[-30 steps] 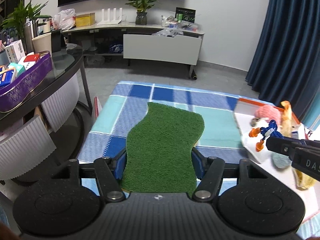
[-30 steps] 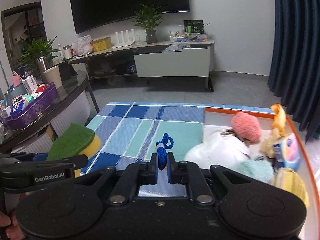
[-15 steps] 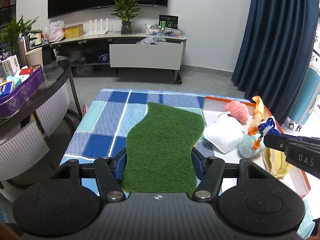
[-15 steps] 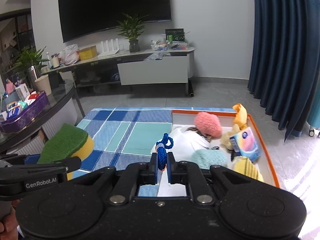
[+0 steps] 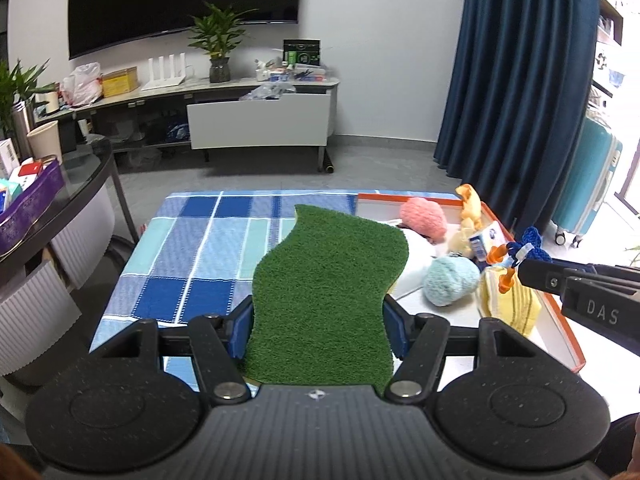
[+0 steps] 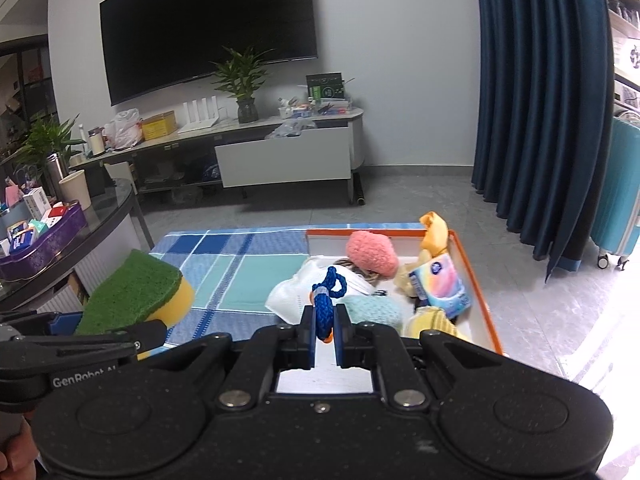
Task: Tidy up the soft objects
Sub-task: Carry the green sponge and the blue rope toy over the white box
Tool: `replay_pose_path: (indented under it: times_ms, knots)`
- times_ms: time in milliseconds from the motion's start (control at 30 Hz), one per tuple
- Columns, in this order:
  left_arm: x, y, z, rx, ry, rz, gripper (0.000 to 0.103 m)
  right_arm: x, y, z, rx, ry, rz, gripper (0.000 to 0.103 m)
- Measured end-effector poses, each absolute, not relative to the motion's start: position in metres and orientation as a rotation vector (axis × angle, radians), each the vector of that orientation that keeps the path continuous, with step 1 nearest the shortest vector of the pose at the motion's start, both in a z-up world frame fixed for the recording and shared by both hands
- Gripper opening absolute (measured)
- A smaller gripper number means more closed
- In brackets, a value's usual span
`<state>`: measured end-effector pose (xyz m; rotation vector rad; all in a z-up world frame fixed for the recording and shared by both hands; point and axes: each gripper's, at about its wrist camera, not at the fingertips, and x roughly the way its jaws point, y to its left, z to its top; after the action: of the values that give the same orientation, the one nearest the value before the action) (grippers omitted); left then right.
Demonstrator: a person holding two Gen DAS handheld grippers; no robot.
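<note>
The green-topped yellow scouring sponge (image 5: 326, 296) is clamped lengthwise between the left gripper (image 5: 318, 330) pads, long axis pointing forward. The blue-and-orange knotted rope toy (image 6: 326, 304) is pinched upright in the closed right gripper (image 6: 325, 336), above the orange-rimmed white tray (image 6: 476, 280).

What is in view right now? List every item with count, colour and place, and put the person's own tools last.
sponge: 1, green top on yellow, held in left tool
rope toy: 1, blue with orange bits, held in right tool
box: 1, white with orange rim, right on the cloth
knit balls: 2, pink and pale blue, in box
tissue pack: 1, pastel, in box
white pouch: 1, in box
checked cloth: 1, blue, under box
left tool: 1, black, gripping sponge
right tool: 1, black, shut on rope toy
</note>
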<state>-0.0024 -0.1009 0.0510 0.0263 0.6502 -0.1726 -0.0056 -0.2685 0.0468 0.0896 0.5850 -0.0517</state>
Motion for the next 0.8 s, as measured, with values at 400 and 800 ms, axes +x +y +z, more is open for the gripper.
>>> replay_pose_path:
  times_ms: [400, 800]
  knots:
    - [-0.005, -0.129, 0.048, 0.056, 0.658, -0.248, 0.064, -0.018, -0.300, 0.051, 0.113, 0.569, -0.112, 0.011]
    - [-0.001, -0.153, 0.043, 0.086, 0.661, -0.295, 0.064, -0.017, -0.320, 0.048, 0.129, 0.568, -0.143, 0.011]
